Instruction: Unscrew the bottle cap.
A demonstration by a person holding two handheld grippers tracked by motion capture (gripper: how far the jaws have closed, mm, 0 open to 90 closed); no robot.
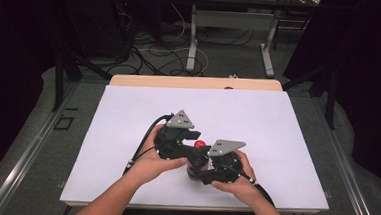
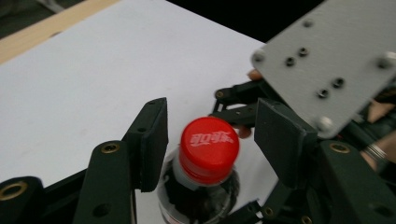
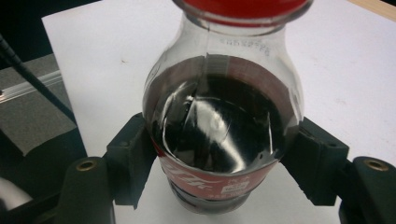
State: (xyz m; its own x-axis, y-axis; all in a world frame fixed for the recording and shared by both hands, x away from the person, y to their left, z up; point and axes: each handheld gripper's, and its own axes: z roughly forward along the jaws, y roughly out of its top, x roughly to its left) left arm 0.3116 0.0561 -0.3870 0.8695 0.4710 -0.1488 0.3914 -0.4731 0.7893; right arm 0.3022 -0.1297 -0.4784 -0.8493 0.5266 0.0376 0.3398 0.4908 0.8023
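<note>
A small cola bottle [image 3: 219, 116] with dark drink and a red cap [image 2: 209, 148] stands upright on the white sheet [image 1: 257, 121]. My right gripper [image 3: 219, 165] is shut on its lower body, one pad pressed to each side at the red label. From above, my left gripper [image 2: 212, 128] straddles the cap, jaws open, with a narrow gap on both sides. In the high view both grippers meet over the bottle [image 1: 195, 163] near the table's front middle, left gripper [image 1: 196, 142] above right gripper [image 1: 198, 172]. The right gripper's grey plate [image 2: 327, 60] shows close by.
The white sheet covers most of the wooden table [image 1: 195, 81]. The front edge [image 1: 192, 207] lies just behind the hands. Beyond the far edge, a desk frame [image 1: 230, 35] and cables lie on the floor. Dark curtains flank both sides.
</note>
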